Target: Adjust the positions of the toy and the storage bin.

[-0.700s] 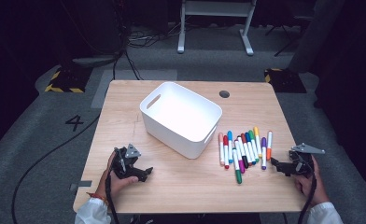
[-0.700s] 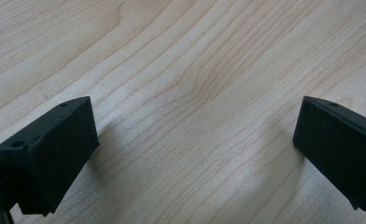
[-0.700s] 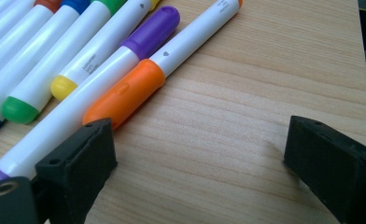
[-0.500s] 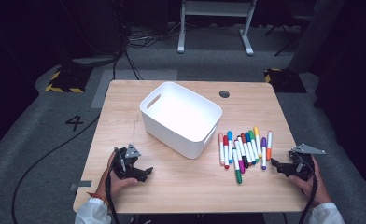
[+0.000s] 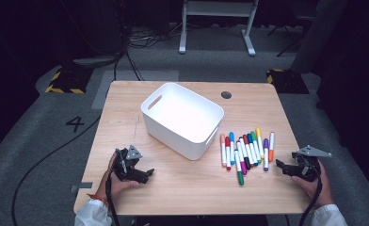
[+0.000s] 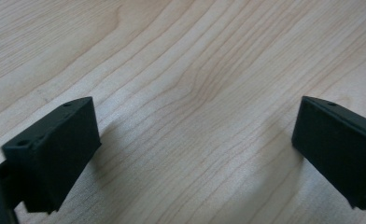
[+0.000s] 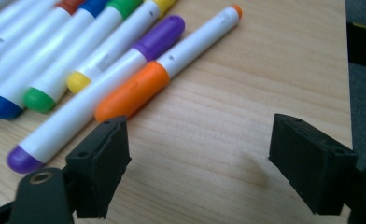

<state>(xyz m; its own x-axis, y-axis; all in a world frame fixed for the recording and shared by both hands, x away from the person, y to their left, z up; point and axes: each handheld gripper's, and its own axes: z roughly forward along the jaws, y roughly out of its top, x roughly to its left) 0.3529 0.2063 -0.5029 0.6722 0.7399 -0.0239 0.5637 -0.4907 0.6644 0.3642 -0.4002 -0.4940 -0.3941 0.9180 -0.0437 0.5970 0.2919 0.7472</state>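
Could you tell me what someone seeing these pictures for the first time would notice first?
Probably the row of coloured markers fanned out on the right of the wooden table, beside the big white bin at its middle. Next, the left gripper and right gripper, both open near the front edge.

Left gripper rests low near the desk's front left corner, fingers spread; right gripper by the front right corner, fingers likewise apart.

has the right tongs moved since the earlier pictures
No. In the high view the right tongs sit at the same spot just right of the orange marker, near the table edge, jaws open.
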